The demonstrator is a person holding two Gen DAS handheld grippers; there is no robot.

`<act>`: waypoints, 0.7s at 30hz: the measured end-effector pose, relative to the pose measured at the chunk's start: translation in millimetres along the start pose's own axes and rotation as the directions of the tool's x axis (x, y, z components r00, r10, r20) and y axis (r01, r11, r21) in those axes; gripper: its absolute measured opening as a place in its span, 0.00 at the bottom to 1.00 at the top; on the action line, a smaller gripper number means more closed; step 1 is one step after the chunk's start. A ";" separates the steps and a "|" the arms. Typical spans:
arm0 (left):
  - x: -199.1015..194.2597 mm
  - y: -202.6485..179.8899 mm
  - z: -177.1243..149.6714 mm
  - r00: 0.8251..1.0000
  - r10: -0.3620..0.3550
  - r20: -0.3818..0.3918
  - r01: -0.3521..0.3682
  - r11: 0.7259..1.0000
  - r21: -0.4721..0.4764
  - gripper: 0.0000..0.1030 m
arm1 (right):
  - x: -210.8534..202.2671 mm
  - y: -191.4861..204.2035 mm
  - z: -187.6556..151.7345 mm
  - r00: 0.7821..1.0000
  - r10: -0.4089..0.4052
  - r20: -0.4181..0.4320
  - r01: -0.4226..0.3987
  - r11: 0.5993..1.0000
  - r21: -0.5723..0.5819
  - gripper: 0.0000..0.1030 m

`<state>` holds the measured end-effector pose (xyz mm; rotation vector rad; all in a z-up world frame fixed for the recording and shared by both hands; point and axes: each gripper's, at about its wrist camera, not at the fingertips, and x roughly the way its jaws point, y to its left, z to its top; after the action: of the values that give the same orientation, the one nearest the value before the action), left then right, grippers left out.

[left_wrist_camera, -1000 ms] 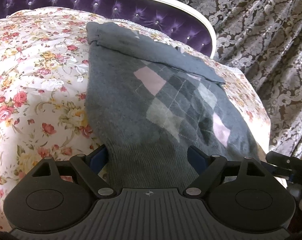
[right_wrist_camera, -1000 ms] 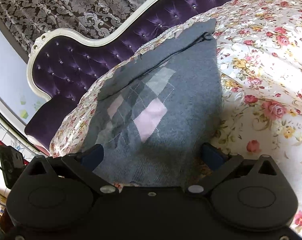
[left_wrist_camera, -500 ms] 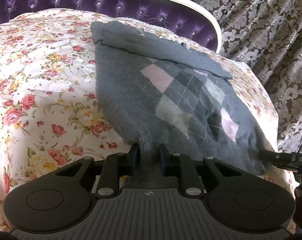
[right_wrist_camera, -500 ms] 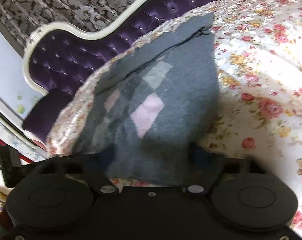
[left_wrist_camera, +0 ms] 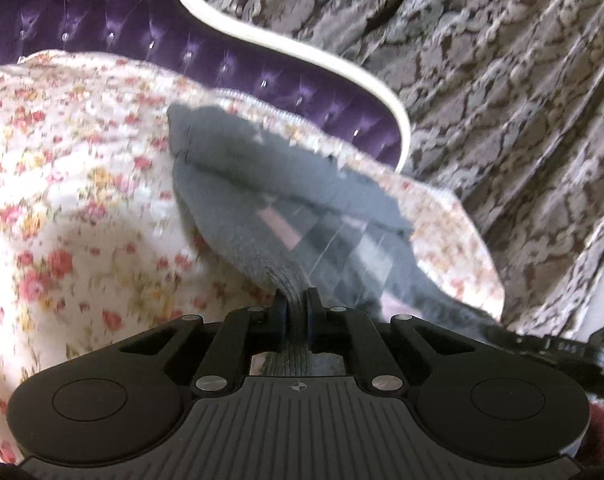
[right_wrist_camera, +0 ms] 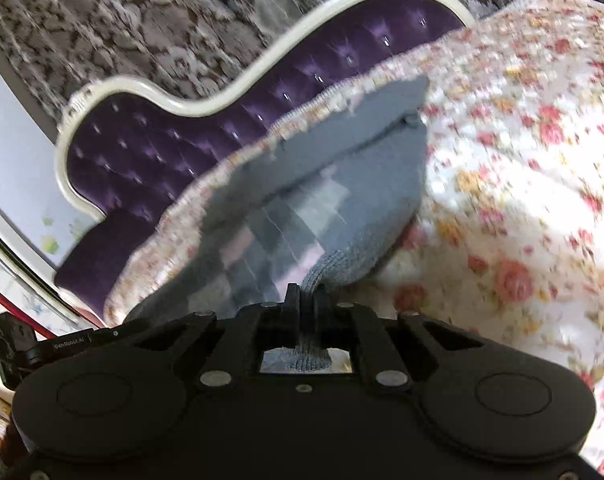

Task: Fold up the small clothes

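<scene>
The sweater's (left_wrist_camera: 238, 216) near hem is gripped by both closed tools, left tool (left_wrist_camera: 296, 312) and right tool (right_wrist_camera: 306, 304), above the bed (right_wrist_camera: 521, 200); next, it should be carried toward the collar.

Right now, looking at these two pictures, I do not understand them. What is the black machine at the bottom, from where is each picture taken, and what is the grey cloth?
There is no robot here. A person holds a pair of black two-finger tongs in each hand, and a small wide-angle camera on each one looks forward along its fingers. So the black shape at the bottom of each picture is the tool itself. One picture comes from the left tongs, the other from the right tongs. On the floral bedspread lies a small grey knitted sweater with pink and pale diamonds. Behind it stand a purple tufted headboard and a patterned grey curtain. Both tongs are shut on the sweater's ribbed near edge, one at each side.
</scene>
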<state>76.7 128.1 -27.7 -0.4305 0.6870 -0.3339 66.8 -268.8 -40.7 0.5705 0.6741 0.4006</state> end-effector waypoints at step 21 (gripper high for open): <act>4.9 15.7 4.0 0.998 0.014 -0.067 -0.018 0.998 -0.065 0.08 | 6.2 -16.0 11.0 0.999 0.018 -0.050 -0.015 0.997 0.073 0.12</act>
<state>85.4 140.6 -35.2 -0.4779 0.7681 -0.3124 81.2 -282.0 -46.3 0.6370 0.7352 0.4084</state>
